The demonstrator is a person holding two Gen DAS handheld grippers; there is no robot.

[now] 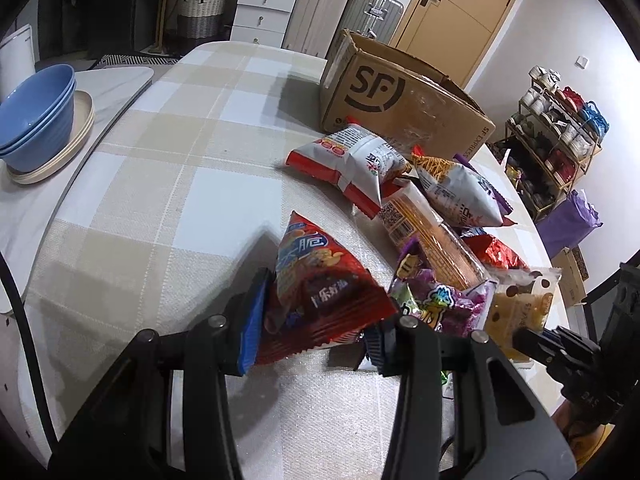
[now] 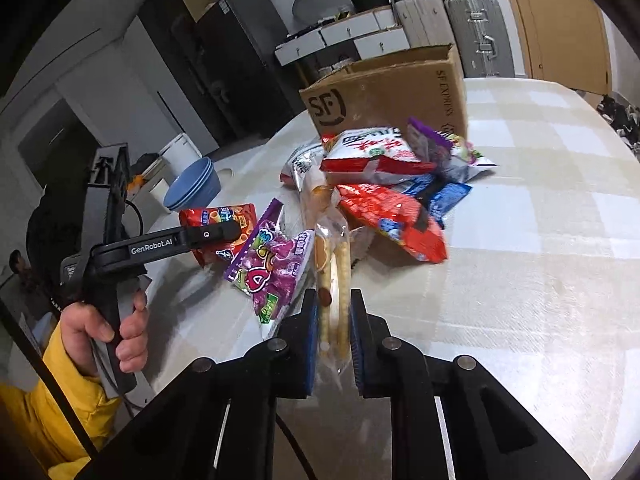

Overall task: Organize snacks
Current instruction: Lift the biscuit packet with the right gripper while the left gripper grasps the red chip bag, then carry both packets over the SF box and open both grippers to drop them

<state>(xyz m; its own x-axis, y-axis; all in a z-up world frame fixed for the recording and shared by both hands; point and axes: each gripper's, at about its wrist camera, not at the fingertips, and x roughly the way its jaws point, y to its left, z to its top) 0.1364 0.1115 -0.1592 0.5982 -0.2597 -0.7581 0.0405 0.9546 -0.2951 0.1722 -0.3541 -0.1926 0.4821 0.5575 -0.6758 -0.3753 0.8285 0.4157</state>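
Observation:
My left gripper [image 1: 310, 334] is shut on a dark red chip bag [image 1: 320, 292], whose top corner points up over the checked tablecloth. In the right wrist view that same gripper [image 2: 224, 236] and the red bag [image 2: 218, 232] show at the left, held by a hand in a yellow sleeve. My right gripper [image 2: 334, 344] is shut on a clear biscuit packet [image 2: 334, 280] with brown dots; this packet [image 1: 520, 308] also shows at the right of the left wrist view. A purple candy bag [image 2: 272, 272] lies beside it. A heap of snack bags [image 1: 420, 184] sits before the SF cardboard box [image 1: 396, 96].
Blue bowls [image 1: 38, 120] stacked on a cream plate [image 1: 72, 148] stand at the table's left side. Bare tablecloth [image 1: 180, 152] stretches left of the heap and also to its right [image 2: 540, 240]. Drawers, suitcases and a shoe rack [image 1: 560, 140] stand beyond the table.

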